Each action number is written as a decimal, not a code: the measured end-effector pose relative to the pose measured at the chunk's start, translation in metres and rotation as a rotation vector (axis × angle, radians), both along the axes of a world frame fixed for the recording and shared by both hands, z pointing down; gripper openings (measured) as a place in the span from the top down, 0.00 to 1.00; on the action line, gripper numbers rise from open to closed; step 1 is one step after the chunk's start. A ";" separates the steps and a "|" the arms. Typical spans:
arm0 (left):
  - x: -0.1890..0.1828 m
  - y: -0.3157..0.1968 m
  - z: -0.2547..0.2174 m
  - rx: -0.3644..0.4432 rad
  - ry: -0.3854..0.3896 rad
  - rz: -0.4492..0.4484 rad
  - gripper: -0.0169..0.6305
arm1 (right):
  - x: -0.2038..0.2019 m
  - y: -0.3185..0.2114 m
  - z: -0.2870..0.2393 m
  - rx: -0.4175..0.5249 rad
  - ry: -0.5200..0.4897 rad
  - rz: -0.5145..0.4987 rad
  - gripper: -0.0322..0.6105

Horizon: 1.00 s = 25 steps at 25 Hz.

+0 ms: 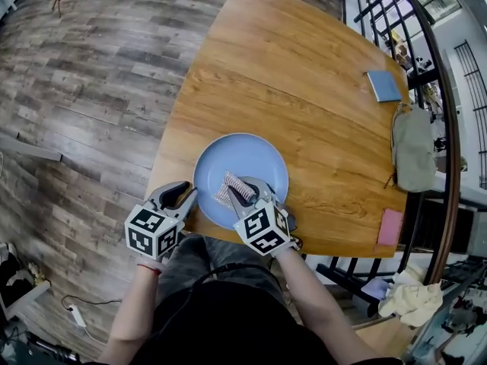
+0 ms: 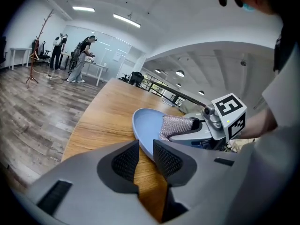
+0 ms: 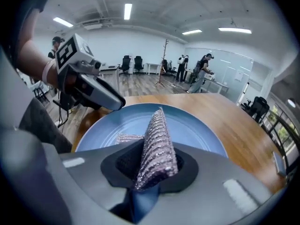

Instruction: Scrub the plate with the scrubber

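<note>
Blue plate point(image 1: 240, 158) sat on a wooden table point(image 1: 304, 90), close to the edge nearest the person, with a silvery mesh scrubber point(image 1: 234, 187) resting on its near half. The right tool point(image 1: 247, 198) was closed tightly on the scrubber; its own view showed the jaws pinching the mesh point(image 3: 157, 139) into an upright ridge, while a loose flap lay flat on the plate point(image 3: 197, 130) to the left. The scrubber's long axis ran along the jaws. Its free end pointed away from the person and slightly left, toward the middle of the plate. The left tool point(image 1: 185, 192) met the plate at its left near rim. In its own view the jaws point(image 2: 146, 154) stood nearly together with the thin rim point(image 2: 145, 125) caught between their tips, seemingly steadying the dish. The same view showed the right tool point(image 2: 192, 131) and the scrubber point(image 2: 176, 125) just beyond, over the plate. The scrubbing step appeared to be in hand, with the mesh down on the surface. No dirt or suds showed, so how much was done could not be judged. The next move likely called for downward pressure and sweeps across the middle and far half, while the left tool kept the plate from sliding or tipping off the nearby table edge.
</note>
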<state>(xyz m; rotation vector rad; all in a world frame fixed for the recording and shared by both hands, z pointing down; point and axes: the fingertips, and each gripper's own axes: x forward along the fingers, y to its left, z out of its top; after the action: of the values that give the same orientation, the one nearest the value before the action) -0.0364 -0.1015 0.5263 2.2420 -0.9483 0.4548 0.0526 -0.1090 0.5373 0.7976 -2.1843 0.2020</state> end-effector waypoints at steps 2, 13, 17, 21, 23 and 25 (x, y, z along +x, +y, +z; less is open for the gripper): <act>0.004 0.000 0.001 -0.015 0.001 0.026 0.86 | -0.006 -0.002 0.001 0.021 0.079 -0.078 0.84; 0.007 -0.007 0.006 -0.072 -0.052 0.068 0.86 | -0.039 -0.024 0.008 -0.023 0.142 -0.249 0.84; 0.006 -0.010 0.007 -0.099 -0.063 0.061 0.86 | -0.049 -0.039 0.009 0.002 0.152 -0.288 0.84; 0.006 -0.011 0.007 -0.103 -0.075 0.064 0.86 | -0.052 -0.049 0.009 0.029 0.179 -0.331 0.84; 0.006 -0.011 0.007 -0.105 -0.079 0.061 0.86 | -0.051 -0.053 0.009 0.053 0.185 -0.339 0.84; 0.005 -0.011 0.007 -0.111 -0.083 0.056 0.86 | -0.047 -0.058 0.009 0.082 0.194 -0.335 0.84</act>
<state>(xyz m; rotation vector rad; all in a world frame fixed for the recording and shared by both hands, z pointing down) -0.0309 -0.1125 0.5333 2.1680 -0.8822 0.6142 0.0056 -0.1675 0.5458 0.4626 -2.1127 -0.1296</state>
